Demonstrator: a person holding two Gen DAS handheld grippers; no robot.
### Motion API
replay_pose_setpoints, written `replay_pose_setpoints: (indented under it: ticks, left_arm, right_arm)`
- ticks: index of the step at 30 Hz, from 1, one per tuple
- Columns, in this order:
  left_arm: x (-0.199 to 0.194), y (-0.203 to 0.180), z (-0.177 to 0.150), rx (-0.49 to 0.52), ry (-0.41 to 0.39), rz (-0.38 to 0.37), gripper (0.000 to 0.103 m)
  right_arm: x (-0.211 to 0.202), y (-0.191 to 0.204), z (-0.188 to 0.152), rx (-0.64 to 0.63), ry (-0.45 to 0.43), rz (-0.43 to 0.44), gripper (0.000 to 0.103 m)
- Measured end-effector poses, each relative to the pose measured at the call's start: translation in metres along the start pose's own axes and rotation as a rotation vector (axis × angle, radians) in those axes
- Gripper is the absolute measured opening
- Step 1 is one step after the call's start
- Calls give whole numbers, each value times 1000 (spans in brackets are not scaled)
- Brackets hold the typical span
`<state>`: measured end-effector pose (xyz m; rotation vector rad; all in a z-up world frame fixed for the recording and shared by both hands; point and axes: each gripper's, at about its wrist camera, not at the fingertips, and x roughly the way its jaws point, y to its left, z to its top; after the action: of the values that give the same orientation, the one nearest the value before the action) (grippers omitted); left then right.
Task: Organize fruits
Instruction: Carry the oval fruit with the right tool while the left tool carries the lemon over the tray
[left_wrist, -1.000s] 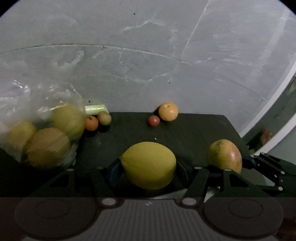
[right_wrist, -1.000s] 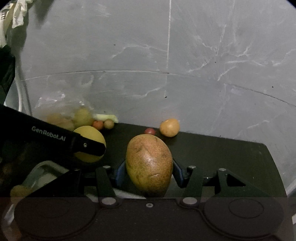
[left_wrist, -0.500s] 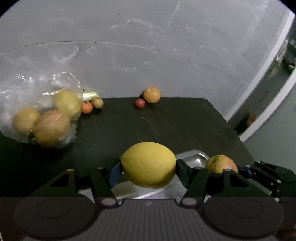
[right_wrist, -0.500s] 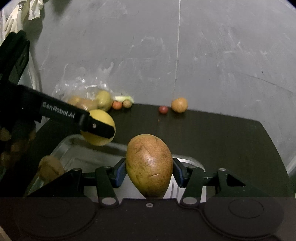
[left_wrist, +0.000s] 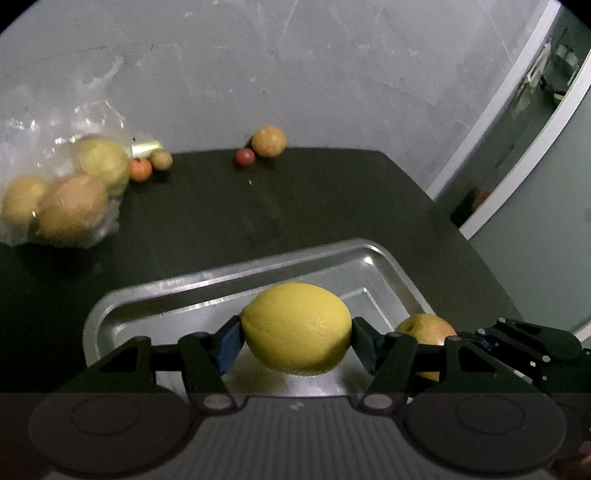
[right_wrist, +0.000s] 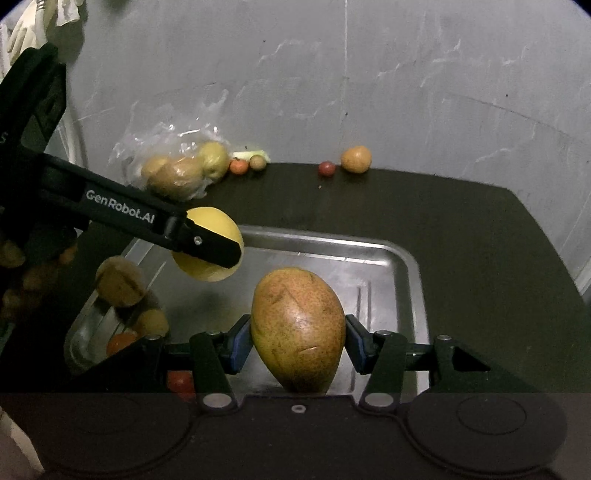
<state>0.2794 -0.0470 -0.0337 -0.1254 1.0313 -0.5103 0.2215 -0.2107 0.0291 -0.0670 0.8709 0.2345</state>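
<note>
The left hand-held gripper (left_wrist: 295, 341) is clamping a lemon (left_wrist: 296, 328), the right hand-held gripper (right_wrist: 297, 341) is pinching a mango (right_wrist: 298, 328), both hanging over the metal tray (right_wrist: 410, 266).

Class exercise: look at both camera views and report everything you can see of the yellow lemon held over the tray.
The lemon is a plump oval with bright yellow, finely pitted skin and a small nub at one end. It lies sideways, clamped at both ends by the pads of the left hand-held gripper, which alone touch it. It hangs above the metal tray, clear of the floor, as the right wrist view confirms. A mango in the right hand-held gripper hangs beside it, apart.
</note>
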Motion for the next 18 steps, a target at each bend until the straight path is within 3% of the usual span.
replay_pose_setpoints:
  ticks: [18]
  left_arm:
    - [9,-3,-19,67,73,2,67]
  right_arm:
    - [6,11,-15,-25,48,2,54]
